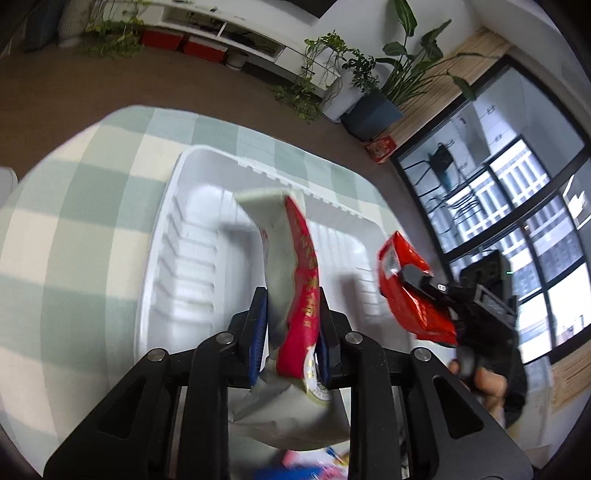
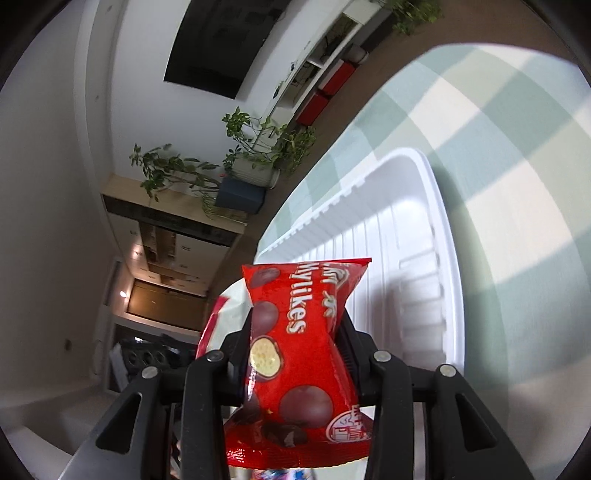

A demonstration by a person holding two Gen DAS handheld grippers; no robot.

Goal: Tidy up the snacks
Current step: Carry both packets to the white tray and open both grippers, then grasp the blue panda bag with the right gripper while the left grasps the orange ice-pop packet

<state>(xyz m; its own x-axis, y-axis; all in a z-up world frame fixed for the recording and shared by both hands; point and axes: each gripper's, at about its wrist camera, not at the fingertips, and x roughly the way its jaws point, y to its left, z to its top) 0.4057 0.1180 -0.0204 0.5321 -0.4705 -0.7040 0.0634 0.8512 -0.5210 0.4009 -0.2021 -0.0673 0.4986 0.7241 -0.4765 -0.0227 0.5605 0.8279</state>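
My left gripper (image 1: 291, 295) is shut on a white and red snack packet (image 1: 291, 266) and holds it above a white plastic tray (image 1: 207, 166). My right gripper (image 2: 295, 321) is shut on a red Mylikes chocolate ball packet (image 2: 295, 332), held over the same tray (image 2: 443, 229). In the left wrist view the right gripper (image 1: 417, 280) with its red packet (image 1: 410, 299) hangs above the tray's right end. The white and red packet also shows at the left in the right wrist view (image 2: 218, 317).
The tray lies on a table with a green and cream checked cloth (image 1: 74, 221). Potted plants (image 1: 369, 85) and a low white shelf (image 1: 229, 33) stand beyond the table. Colourful packets (image 1: 314, 465) lie below the left gripper.
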